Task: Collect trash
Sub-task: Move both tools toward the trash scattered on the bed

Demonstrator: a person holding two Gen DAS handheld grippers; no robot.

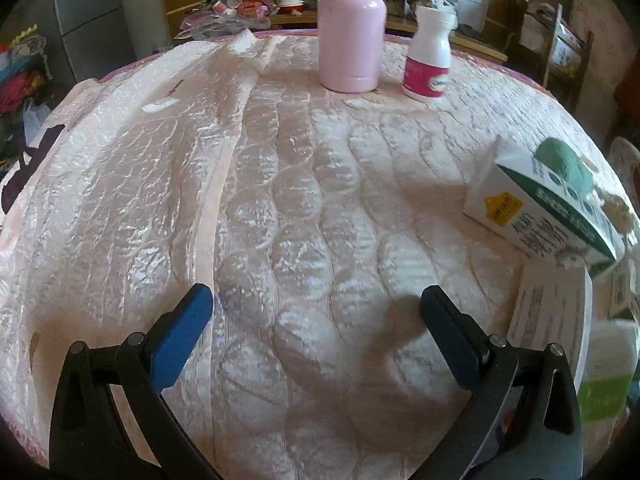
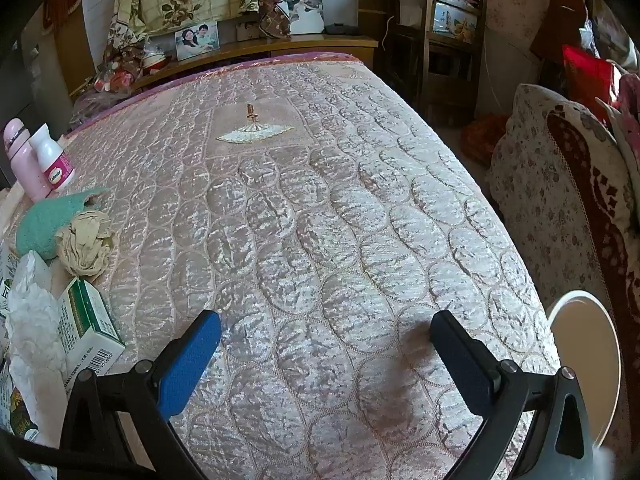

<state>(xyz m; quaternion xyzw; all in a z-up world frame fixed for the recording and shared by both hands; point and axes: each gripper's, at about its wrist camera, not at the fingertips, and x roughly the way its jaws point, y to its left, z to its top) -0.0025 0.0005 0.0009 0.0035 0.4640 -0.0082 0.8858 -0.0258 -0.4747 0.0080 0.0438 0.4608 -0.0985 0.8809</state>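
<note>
Nothing is looking collected yet: both tools are hovering over the bed with their jaws spread wide and nothing between them. The left gripper [image 1: 316,312] is angling down at bare quilting, and the trash is lying off to its right: a green-and-white carton [image 1: 536,220] on its side, with a printed leaflet [image 1: 548,312] nearer the tool and just below the carton. The right gripper [image 2: 326,334] is likewise released and empty, and the same litter is sitting to its left: a crumpled beige paper ball [image 2: 86,244] touching a teal cloth wad [image 2: 48,220], a crinkled white wrapper [image 2: 34,320] and a small green box [image 2: 90,328] closest to its left finger. To its right, past the bed edge, a white round bin [image 2: 584,360] is standing open, which I am judging to be where the trash is going; no trash is showing in the part of it that is visible. So every pick appears to be remaining. The surface is a shiny quilted mattress cover [image 2: 320,200], soft and ridged. Farther ahead of the left tool a pink flask [image 1: 352,40] and a white pill bottle [image 1: 430,56] are standing upright. Beyond are a wooden headboard shelf with framed photos [image 2: 198,40], hanging floral cloth and general clutter.
</note>
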